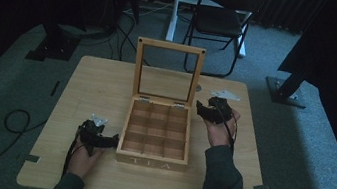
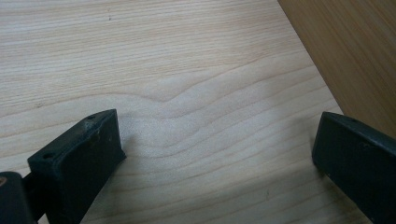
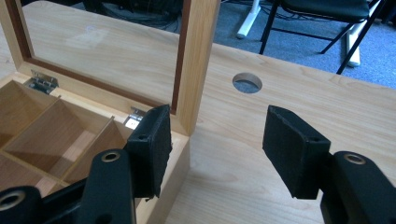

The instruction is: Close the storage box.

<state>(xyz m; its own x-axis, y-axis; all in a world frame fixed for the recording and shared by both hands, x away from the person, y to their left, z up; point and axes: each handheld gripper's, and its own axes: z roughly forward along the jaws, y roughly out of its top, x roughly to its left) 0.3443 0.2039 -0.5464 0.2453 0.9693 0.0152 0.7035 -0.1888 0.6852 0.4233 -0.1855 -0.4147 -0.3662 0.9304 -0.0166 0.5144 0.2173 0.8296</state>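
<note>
Mostly dim high view; tea box (image 1: 156,133) compartments are hard to read. Box sits mid-table (image 1: 103,79), lid (image 1: 167,70) upright. Right gripper (image 3: 215,140) jaws apart, gripping nothing, just beside the lid's edge. Left gripper (image 2: 215,154) spread wide, empty, over bare wood beside the box wall.
</note>
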